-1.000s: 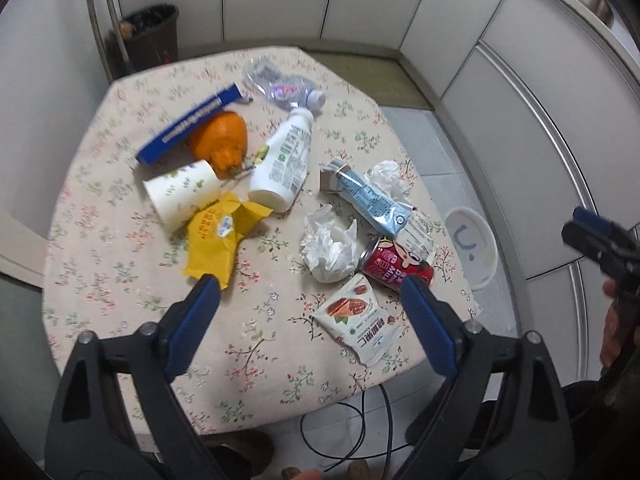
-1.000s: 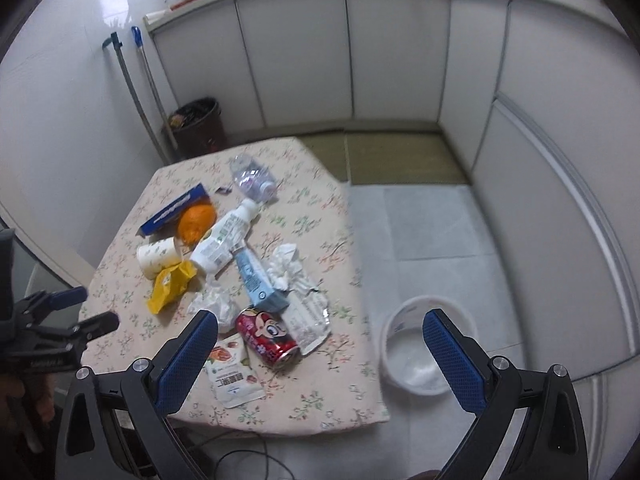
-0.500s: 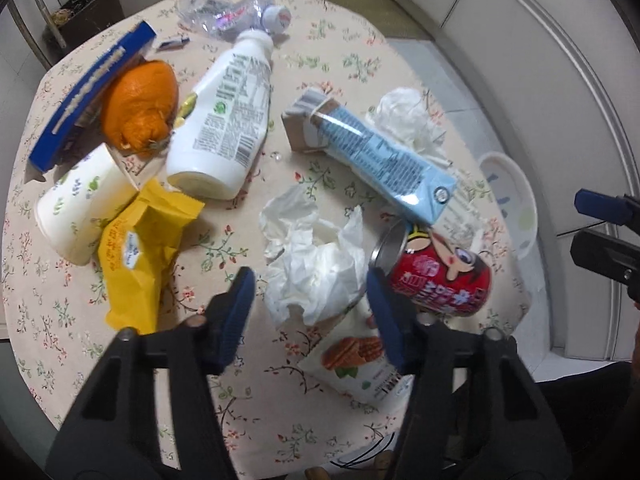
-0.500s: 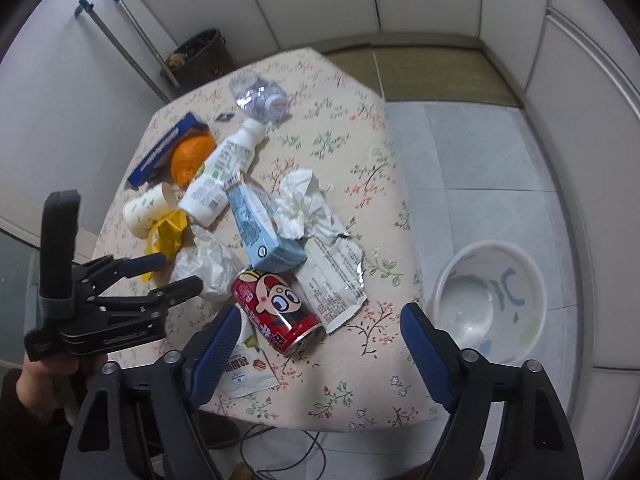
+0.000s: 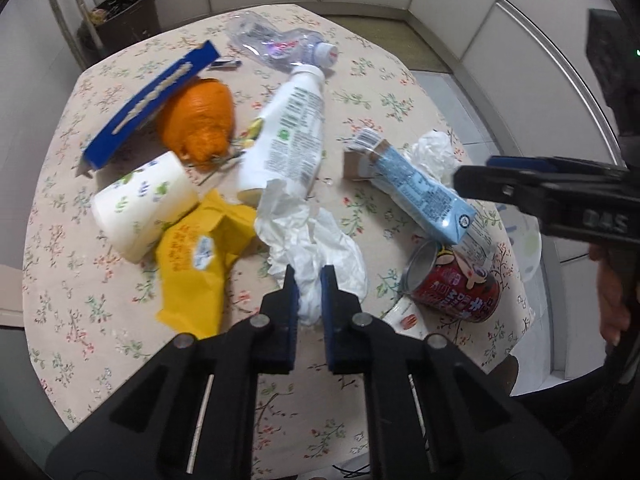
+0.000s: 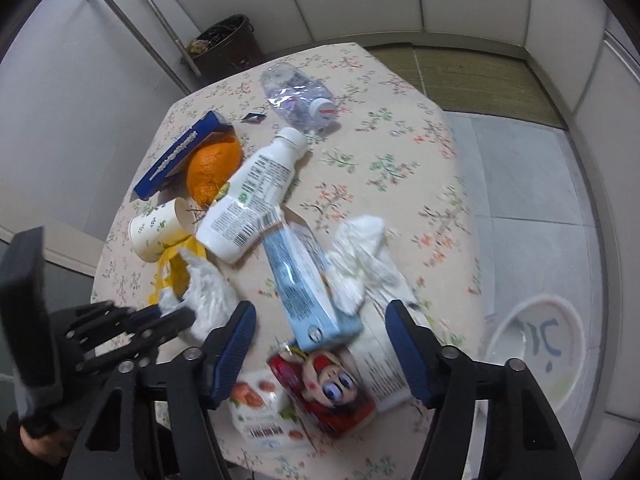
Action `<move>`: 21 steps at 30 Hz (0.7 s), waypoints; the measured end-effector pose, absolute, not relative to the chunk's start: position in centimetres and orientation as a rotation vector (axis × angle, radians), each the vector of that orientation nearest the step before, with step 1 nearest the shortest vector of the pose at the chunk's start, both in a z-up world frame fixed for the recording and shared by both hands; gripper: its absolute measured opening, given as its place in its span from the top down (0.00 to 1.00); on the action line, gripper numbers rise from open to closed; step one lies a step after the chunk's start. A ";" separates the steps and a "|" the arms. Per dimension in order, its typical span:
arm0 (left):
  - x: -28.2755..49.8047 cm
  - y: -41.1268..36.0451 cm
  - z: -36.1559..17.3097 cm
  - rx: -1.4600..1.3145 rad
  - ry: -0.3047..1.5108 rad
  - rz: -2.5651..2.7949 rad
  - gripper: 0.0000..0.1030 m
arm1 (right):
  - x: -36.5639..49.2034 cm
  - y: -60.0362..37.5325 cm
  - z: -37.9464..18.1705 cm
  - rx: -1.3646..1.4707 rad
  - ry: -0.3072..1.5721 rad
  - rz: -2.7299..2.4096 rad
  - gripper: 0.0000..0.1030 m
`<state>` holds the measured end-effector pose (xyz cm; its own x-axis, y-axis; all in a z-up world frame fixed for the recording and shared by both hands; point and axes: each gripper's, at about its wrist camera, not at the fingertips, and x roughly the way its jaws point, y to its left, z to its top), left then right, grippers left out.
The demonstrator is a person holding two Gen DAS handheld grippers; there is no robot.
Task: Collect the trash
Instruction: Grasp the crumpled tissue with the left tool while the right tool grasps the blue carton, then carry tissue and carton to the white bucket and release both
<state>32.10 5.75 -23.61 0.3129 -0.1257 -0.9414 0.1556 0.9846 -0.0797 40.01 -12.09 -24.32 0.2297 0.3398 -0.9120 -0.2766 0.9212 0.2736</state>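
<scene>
A: The left gripper point(image 5: 309, 286) is closing, pads pinching the crumpled tissue point(image 5: 316, 240) mid-surface point(image 5: 60, 208). The right gripper point(image 6: 320, 334) is narrowing over the blue carton point(image 6: 304, 280) and red can point(image 6: 324, 388), touching neither.

B: So pickup's underway; next, lift the tissue toward a bin, I'd judge.

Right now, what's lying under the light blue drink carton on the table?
The light blue drink carton rests its lower end on the red cartoon soda can and overlaps a flattened white printed wrapper. Crumpled white tissue lies beside it. Anything beneath its middle is hidden.
</scene>
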 end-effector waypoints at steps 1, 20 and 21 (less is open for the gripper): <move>32.0 6.1 -23.6 0.030 1.237 -0.180 0.89 | 40.4 -11.2 -24.6 0.034 1.271 0.425 0.44; 31.7 8.0 -23.0 0.102 1.190 -0.103 0.89 | 42.5 -5.2 -28.9 -0.268 1.251 0.309 0.68; 31.7 8.0 -22.8 0.103 1.184 -0.099 0.89 | 42.4 -5.3 -28.6 -0.273 1.234 0.304 0.69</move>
<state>31.70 8.04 -22.78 0.3742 -0.0235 -0.9271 0.1312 0.9910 0.0278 42.41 -5.27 -28.64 0.2994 0.0796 -0.9508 -0.3712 0.9277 -0.0393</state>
